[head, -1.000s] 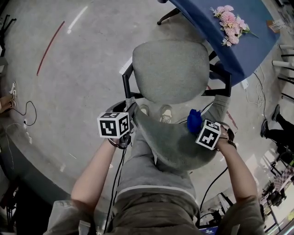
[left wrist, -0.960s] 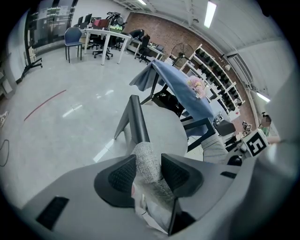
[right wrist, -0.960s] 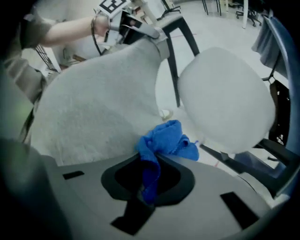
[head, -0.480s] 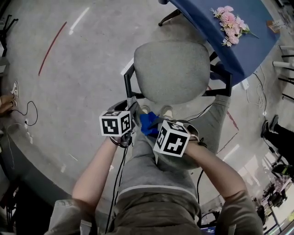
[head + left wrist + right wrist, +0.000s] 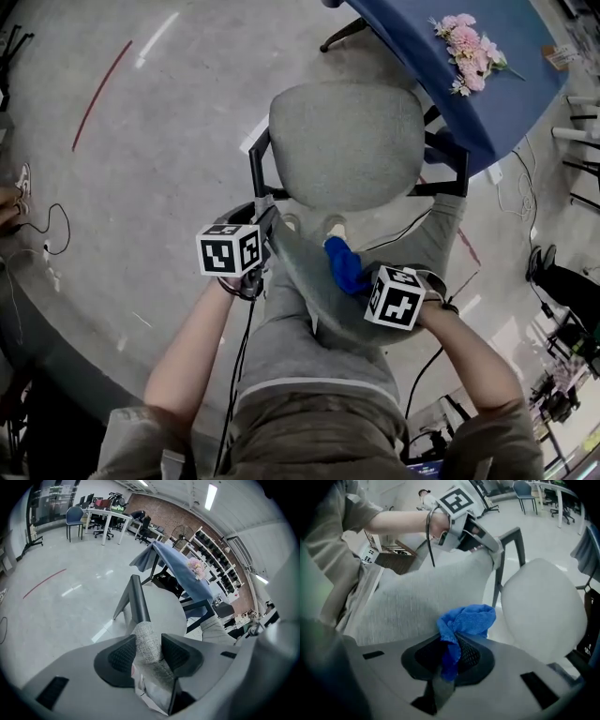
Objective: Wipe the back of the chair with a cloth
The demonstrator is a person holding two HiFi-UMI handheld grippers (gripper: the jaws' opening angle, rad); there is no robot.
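A grey fabric office chair stands in front of me, seat [image 5: 342, 141] beyond, backrest [image 5: 314, 286] nearest. My left gripper [image 5: 269, 228] is shut on the backrest's left upper edge; in the left gripper view the woven edge [image 5: 146, 641] is pinched between both pads of this gripper [image 5: 149, 652]. My right gripper [image 5: 364, 281] is shut on a bunched blue cloth [image 5: 345, 265], which presses on the backrest near its middle. In the right gripper view the cloth [image 5: 468, 619] sticks out of the right gripper [image 5: 450, 656] against the grey backrest [image 5: 412, 604], with the seat [image 5: 541, 611] to the right.
A blue-covered table [image 5: 487, 103] with pink flowers [image 5: 472, 49] stands just behind the chair at the upper right. Black armrests [image 5: 257, 173] flank the seat. A cable [image 5: 52, 225] lies on the concrete floor at the left, beside a red floor line [image 5: 98, 94].
The right gripper swept the cloth from the backrest's right end across to its left end by the left gripper, then back toward the middle. The left gripper kept its hold.
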